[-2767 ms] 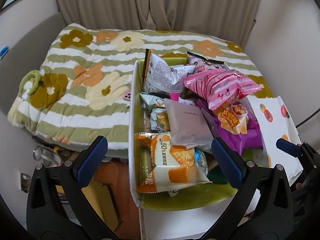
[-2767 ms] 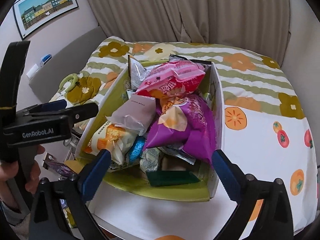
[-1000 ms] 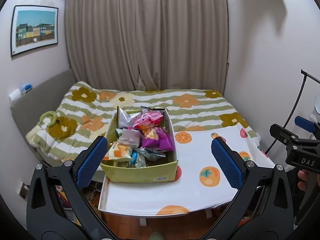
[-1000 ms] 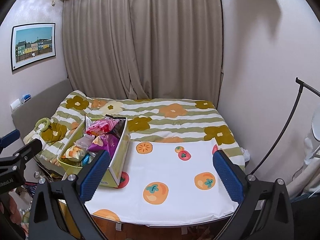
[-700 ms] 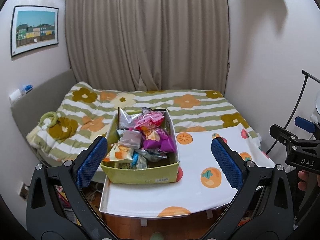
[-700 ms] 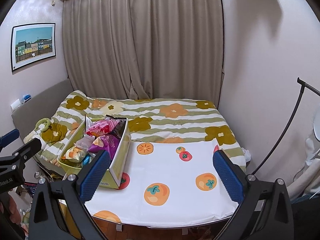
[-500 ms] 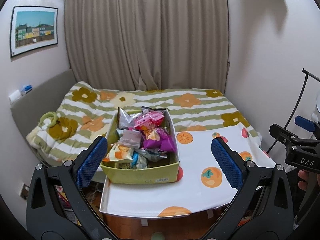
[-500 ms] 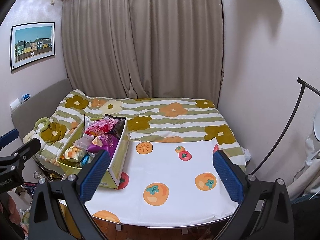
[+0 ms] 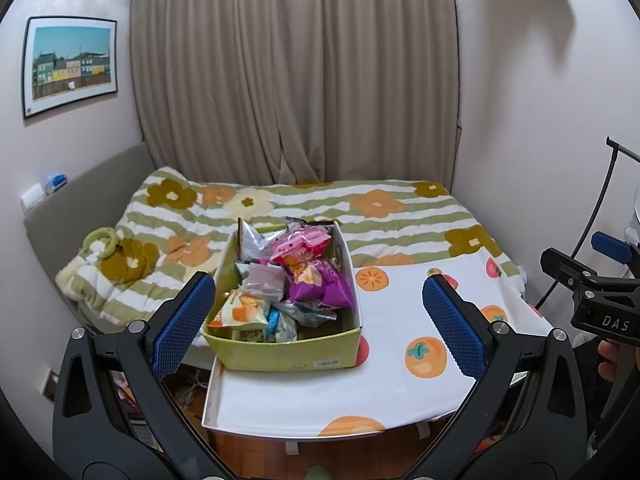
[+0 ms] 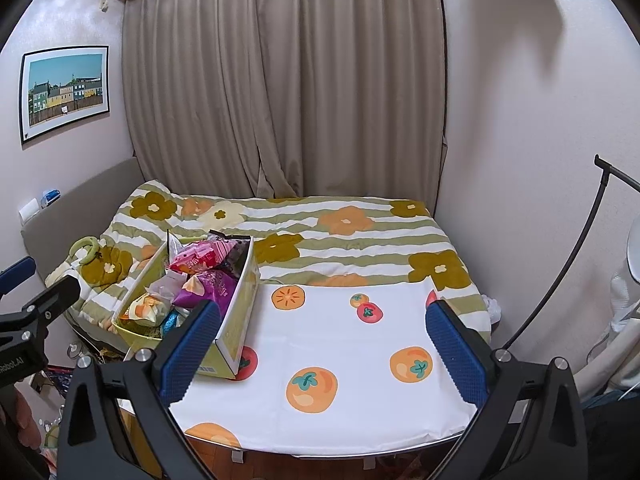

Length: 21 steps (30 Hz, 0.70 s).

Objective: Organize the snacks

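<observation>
A green box (image 9: 280, 354) sits on the desk (image 9: 320, 404), which has a white cloth with orange fruit on it. In the left wrist view the box is at about 10 o'clock from the middle of the desk, close to the desk's left edge. In the right wrist view it is far over at 9 o'clock.

The box is full of snack bags (image 9: 288, 280). They are piled up in a heap, all mixed. A pink bag (image 9: 300, 246) lies on top at the far end. A purple bag (image 9: 324, 286) is under it. A white and orange bag (image 9: 240, 312) is at the near left corner. No snack lies on the cloth outside the box.

So all the snacks are in the box now. That could mean they were tidied into it. It could also mean they are waiting to be taken out and sorted. The pictures do not tell which.

The box is longer than it is wide. Its long side runs from 6 o'clock to 12 o'clock in the left view, away toward the bed (image 9: 360, 216). Its short end with the small label faces the camera. Its open top faces up.

The left gripper (image 9: 318, 320) has its fingers spread wide and holds nothing. The right gripper (image 10: 324, 344) is the same, wide apart and holding nothing. Both hang in the air well back from the box.
</observation>
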Available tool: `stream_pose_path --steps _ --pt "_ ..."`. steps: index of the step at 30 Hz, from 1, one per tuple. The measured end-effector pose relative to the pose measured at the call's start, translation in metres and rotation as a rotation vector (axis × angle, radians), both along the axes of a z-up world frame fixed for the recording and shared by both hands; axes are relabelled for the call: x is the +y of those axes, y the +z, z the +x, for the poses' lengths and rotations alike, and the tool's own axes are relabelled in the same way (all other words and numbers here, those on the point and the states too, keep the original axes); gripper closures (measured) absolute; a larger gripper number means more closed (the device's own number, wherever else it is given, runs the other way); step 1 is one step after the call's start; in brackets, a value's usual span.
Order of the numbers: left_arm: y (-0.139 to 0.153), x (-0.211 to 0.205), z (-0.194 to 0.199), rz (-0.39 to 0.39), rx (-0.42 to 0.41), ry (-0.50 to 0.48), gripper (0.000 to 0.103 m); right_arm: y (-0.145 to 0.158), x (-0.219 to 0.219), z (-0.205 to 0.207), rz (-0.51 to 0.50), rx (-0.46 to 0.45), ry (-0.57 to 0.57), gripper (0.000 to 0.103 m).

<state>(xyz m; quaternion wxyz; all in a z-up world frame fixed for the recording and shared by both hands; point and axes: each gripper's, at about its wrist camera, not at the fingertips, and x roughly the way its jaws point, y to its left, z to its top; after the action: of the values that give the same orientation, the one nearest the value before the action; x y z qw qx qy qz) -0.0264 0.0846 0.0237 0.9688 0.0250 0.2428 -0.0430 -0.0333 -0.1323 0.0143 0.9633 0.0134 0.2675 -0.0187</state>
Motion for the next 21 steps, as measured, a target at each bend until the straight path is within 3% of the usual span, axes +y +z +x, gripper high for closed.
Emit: stream_pose_path --steps 21 --pt "-0.0023 -0.0041 0.0029 0.016 0.003 0.015 0.0 0.0005 0.0007 0.0026 0.0 0.005 -0.003 0.001"
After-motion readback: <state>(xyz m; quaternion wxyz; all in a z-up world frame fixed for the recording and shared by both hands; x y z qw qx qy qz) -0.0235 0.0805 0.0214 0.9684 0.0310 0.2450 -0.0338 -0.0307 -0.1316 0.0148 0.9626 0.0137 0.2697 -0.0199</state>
